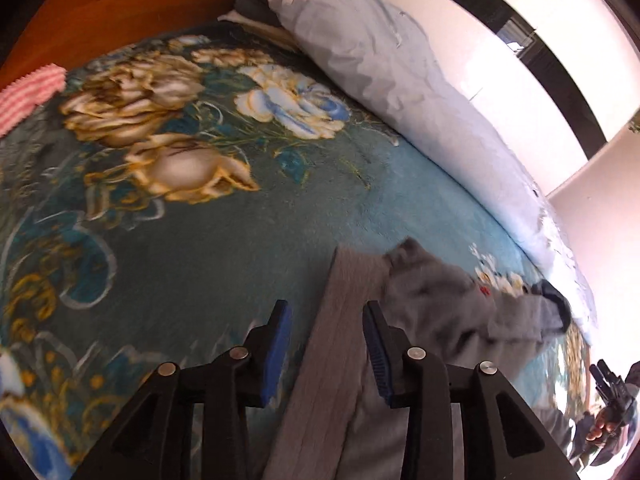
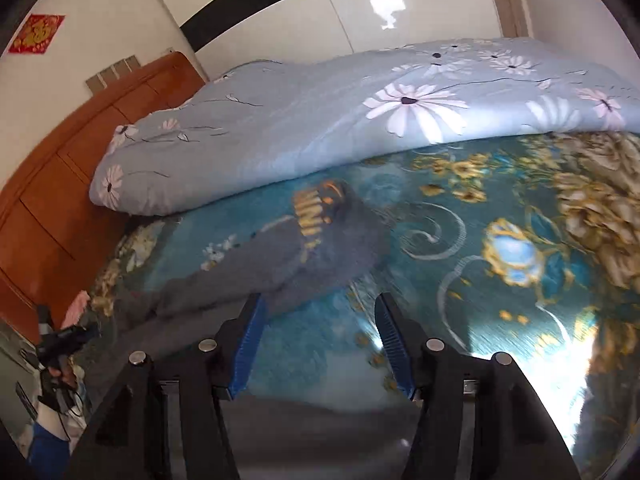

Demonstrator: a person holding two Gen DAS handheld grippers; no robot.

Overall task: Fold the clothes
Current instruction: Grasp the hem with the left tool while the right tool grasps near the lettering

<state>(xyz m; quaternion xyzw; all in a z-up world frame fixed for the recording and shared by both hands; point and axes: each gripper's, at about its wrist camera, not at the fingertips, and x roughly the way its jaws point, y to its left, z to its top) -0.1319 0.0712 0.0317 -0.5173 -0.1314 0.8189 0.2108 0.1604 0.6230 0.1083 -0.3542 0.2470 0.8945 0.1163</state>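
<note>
Teal floral blanket (image 1: 168,240) covers the bed, with a pale blue daisy-print duvet (image 2: 320,120) bunched along its far side and an orange wooden headboard (image 2: 60,184) behind. Lying on that blanket, a grey sweater (image 1: 440,304) sprawls crumpled, its ribbed hem running toward the left tool (image 1: 326,320). That tool hovers over the hem with its blue-padded fingers (image 1: 276,352) spread wide, gripping nothing. Beside the sweater, the right tool (image 2: 318,312) is likewise wide open over bare blanket, empty.

Grey garment (image 1: 440,312) on the bed, partly crumpled.
It lies lower centre-right in the left wrist view, ribbed hem flat, dark-cuffed sleeve toward the right.
</note>
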